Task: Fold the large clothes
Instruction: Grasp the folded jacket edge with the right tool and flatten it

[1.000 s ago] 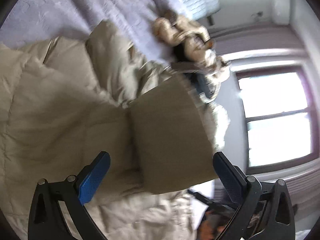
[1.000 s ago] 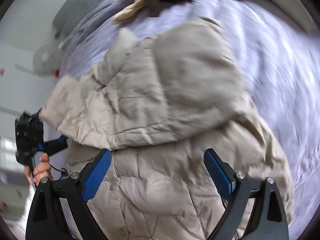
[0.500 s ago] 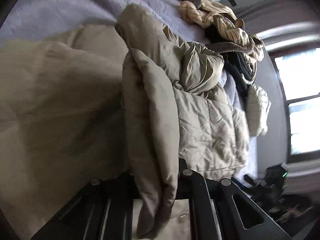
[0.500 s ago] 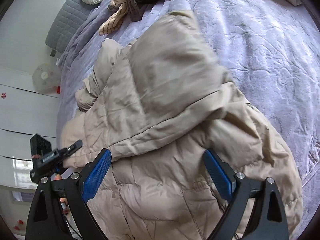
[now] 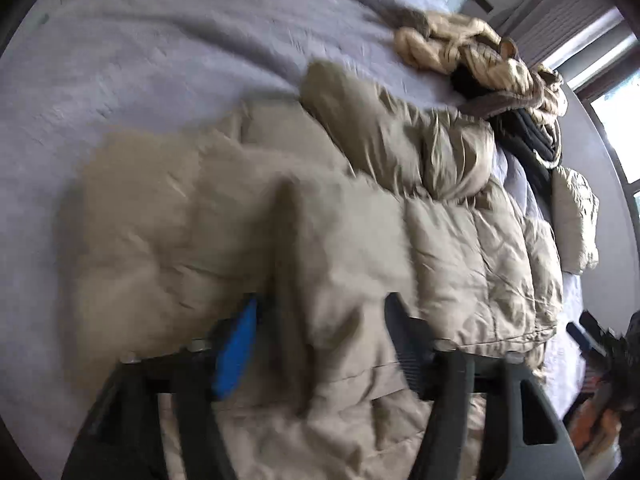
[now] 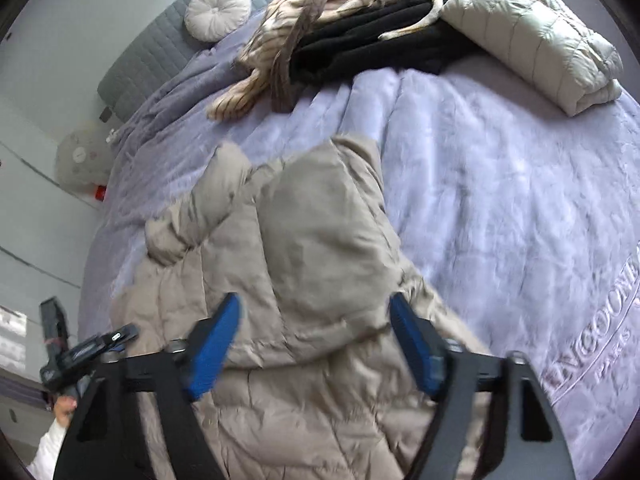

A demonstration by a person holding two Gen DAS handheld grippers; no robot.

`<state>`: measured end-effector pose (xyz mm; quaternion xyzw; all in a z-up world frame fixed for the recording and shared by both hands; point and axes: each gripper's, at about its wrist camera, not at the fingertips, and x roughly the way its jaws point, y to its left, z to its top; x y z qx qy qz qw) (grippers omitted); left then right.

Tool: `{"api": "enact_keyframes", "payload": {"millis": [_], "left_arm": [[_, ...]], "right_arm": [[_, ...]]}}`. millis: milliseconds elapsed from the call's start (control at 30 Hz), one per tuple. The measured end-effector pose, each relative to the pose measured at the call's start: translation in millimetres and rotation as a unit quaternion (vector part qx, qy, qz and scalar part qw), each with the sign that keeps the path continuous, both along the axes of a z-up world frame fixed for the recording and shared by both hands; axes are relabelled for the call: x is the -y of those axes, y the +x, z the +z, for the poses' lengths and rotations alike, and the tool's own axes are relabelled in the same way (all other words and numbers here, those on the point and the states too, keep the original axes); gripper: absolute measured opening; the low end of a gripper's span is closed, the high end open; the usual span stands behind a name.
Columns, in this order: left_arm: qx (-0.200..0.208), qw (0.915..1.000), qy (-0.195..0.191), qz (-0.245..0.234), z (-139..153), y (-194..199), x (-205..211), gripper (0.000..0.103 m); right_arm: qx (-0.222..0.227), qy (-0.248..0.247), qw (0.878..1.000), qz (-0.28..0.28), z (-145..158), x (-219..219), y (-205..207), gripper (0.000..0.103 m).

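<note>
A beige puffer coat [image 5: 440, 240] lies spread on the lavender bed cover [image 5: 160, 60]. My left gripper [image 5: 320, 344] points down at it, and its jaws are opening. A raised fold of the coat still stands between them, beside the blue pad, and no longer looks pinched. In the right wrist view the same coat [image 6: 320, 220] lies with a sleeve folded over its body. My right gripper [image 6: 316, 344] hovers over that folded part, its jaws closing. The coat bulges up between the blue pads, which do not press on it.
At the bed's far end lies a pile: a striped beige garment [image 6: 320, 12], a black garment [image 6: 372, 40] and a folded pale puffer jacket [image 6: 532, 36]. A round cushion [image 6: 218, 10] leans on the grey headboard [image 6: 152, 52]. A window is on the right in the left wrist view.
The left gripper went from wide open to shut on a fold of the coat, and its jaws have now parted again. The right gripper has lifted back and its jaws have narrowed.
</note>
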<state>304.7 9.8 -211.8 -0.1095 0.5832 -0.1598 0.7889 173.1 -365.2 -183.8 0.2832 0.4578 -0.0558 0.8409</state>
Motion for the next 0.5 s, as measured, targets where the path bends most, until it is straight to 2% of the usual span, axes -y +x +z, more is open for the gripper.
{"api": "enact_keyframes", "payload": {"millis": [33, 133, 200, 233, 300, 333, 367, 400, 433, 467, 500], "left_arm": [[0.005, 1.0, 0.005, 0.001, 4.7, 0.3, -3.8, 0.066], [0.029, 0.9992, 0.016, 0.023, 22.5, -1.9, -21.4, 0.066], [0.041, 0.999, 0.013, 0.013, 31.8, -1.1, -19.4, 0.066], [0.046, 0.9989, 0.013, 0.004, 33.5, 0.2, -13.7, 0.066], [0.05, 0.9986, 0.011, -0.013, 31.1, 4.7, 3.2, 0.066], [0.049, 0.9985, 0.012, -0.018, 27.9, 7.2, 12.6, 0.066], [0.047, 0.9985, 0.014, -0.025, 20.6, 10.1, 22.6, 0.066], [0.046, 0.9983, 0.023, -0.026, 16.3, 11.3, 31.3, 0.066], [0.044, 0.998, 0.038, -0.026, 9.5, 11.8, 36.9, 0.066], [0.039, 0.9973, 0.056, -0.027, 0.6, 12.6, 42.2, 0.066], [0.034, 0.9964, 0.074, -0.026, -8.1, 12.5, 44.5, 0.066]], "right_arm": [[0.0, 0.003, 1.0, -0.007, -1.1, 6.5, 3.2, 0.066], [0.011, 0.034, 0.999, -0.028, -9.7, 32.5, 13.8, 0.066], [0.013, 0.059, 0.997, -0.055, -20.7, 55.7, 23.1, 0.066], [0.014, 0.088, 0.994, -0.068, -29.3, 69.8, 30.2, 0.066], [0.015, 0.183, 0.979, -0.091, -54.0, 93.4, 47.1, 0.066], [0.016, 0.236, 0.967, -0.099, -67.6, 101.0, 54.9, 0.066], [0.012, 0.303, 0.946, -0.115, -87.1, 108.0, 65.0, 0.064], [0.011, 0.339, 0.933, -0.121, -98.1, 106.9, 71.9, 0.058], [0.011, 0.362, 0.925, -0.114, -103.3, 103.5, 79.0, 0.032], [0.002, 0.348, 0.933, -0.091, -101.1, 95.9, 89.5, 0.026], [0.001, 0.309, 0.949, -0.068, -92.7, 90.2, 95.4, 0.025]]}}
